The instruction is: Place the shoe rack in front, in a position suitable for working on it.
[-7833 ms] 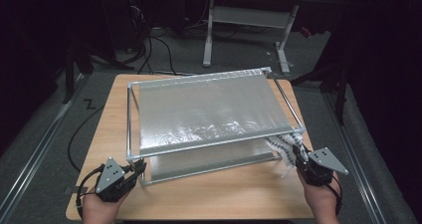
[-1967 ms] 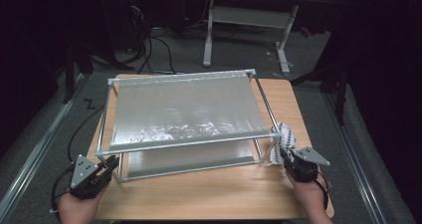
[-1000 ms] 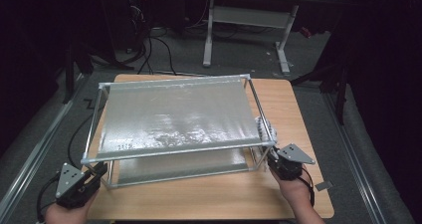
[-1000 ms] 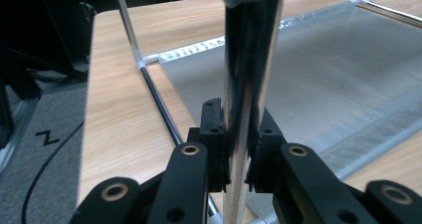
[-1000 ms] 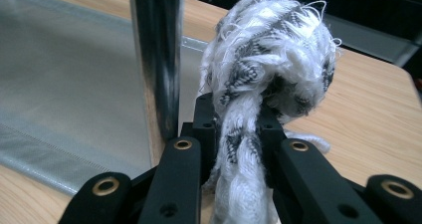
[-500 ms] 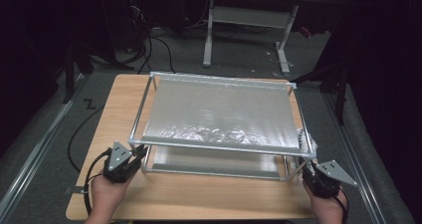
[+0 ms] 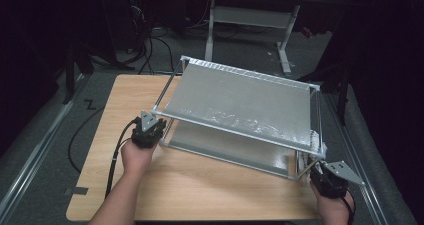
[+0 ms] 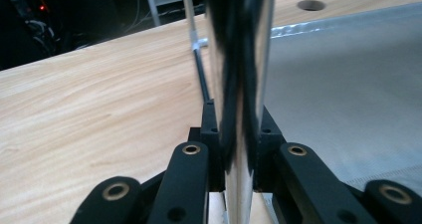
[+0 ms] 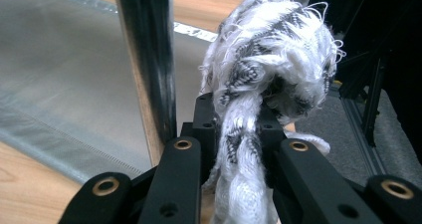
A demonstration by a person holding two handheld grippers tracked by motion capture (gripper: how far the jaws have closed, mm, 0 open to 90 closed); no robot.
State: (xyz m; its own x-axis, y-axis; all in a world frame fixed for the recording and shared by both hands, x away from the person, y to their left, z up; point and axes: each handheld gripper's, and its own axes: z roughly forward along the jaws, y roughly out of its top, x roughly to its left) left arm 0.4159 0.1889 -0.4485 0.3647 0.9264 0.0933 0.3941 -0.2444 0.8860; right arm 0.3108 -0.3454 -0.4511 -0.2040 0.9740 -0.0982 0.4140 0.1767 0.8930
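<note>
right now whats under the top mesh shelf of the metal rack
Under the top mesh shelf a lower shelf shows along its near edge, above the table. The rest is covered by the top mesh.

Rack [image 7: 240,105] has swung again on the table [image 7: 125,100]: square to the table's near edge half a second back, it now sits skewed, left end farther from that edge, right end nearer. Left gripper [image 7: 146,130] has moved up the table with its post (jaws clamped on the post); right gripper [image 7: 327,177] has dropped back toward the near right corner, gripping the rope [image 9: 259,84].
</note>
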